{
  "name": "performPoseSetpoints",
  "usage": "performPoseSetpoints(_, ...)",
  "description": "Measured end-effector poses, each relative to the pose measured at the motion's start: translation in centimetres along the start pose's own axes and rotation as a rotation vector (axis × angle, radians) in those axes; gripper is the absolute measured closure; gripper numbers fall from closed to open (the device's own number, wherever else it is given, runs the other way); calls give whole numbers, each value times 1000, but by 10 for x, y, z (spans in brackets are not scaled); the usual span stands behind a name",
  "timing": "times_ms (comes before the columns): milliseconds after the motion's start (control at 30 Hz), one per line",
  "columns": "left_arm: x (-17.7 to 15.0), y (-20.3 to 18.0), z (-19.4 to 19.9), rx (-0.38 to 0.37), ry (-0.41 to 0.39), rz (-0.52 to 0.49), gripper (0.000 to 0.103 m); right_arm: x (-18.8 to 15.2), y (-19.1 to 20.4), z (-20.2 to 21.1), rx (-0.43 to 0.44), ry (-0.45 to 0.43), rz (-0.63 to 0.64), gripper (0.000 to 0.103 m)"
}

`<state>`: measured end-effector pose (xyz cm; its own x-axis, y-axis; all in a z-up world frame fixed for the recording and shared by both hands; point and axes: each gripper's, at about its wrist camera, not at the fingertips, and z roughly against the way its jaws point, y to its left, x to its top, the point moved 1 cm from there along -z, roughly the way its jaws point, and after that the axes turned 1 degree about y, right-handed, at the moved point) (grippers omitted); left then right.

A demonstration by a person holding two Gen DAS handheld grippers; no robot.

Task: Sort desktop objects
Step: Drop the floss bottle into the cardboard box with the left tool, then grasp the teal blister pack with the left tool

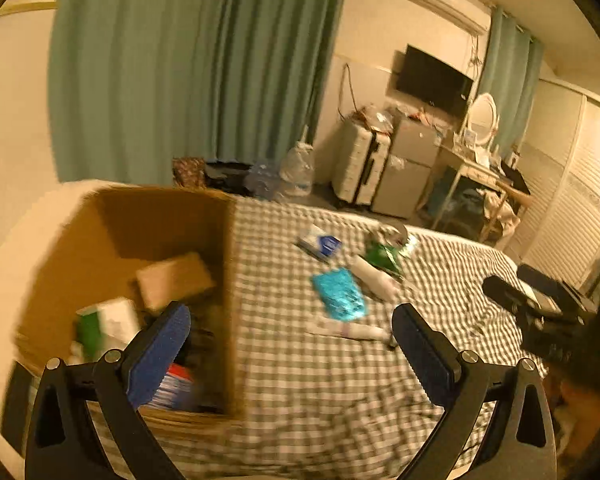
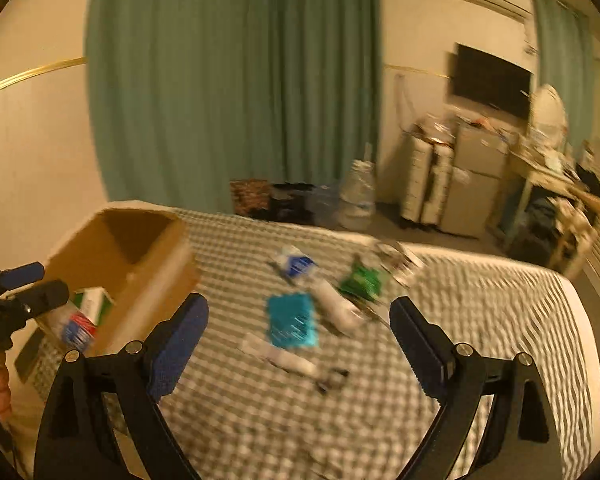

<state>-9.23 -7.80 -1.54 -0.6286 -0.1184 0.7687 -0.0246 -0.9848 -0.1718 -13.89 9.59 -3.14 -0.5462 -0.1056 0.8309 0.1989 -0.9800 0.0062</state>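
Observation:
A brown cardboard box (image 1: 228,280) stands on the checked bed cover (image 1: 300,380) at the left and holds a small carton (image 1: 174,280), a green-and-white box (image 1: 104,326) and other items. My left gripper (image 1: 292,332) is open and empty, its left finger over the box's inside. Loose on the bed lie a teal packet (image 1: 340,294), a white tube (image 1: 348,332), a white bottle (image 1: 374,278), a green bag (image 1: 382,254) and a blue-and-white pack (image 1: 320,242). My right gripper (image 2: 298,322) is open and empty above the teal packet (image 2: 292,320). The box (image 2: 156,276) shows at the left.
The right gripper shows at the right edge of the left wrist view (image 1: 540,316); the left gripper shows at the left edge of the right wrist view (image 2: 24,300). Beyond the bed are green curtains (image 1: 196,68), water jugs (image 1: 298,170), a suitcase (image 1: 360,164) and a desk (image 1: 484,176).

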Motion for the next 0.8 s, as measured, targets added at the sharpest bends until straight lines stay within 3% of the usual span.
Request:
performPoseSetpoints(167,-35,-53,-66,19,105,-16,0,-38,-40,0,-38,40,-13,11)
performPoseSetpoints(333,-59,-77,-120,59,200,-77,0,-70,-58,-24,-55,79,-40,11)
performPoseSetpoints(433,-62,-77,-152,82,225,-59,0,-85,-69,-47,-42,114,-75,11)
performPoseSetpoints(633,-59,-65,-203,-49,274,128,0,-98,-64,-94,-25,193,-64,11)
performPoseSetpoints(800,-60,-76,-248,-104,331,91,0,-100,-47,-129,14,227,-11,11)
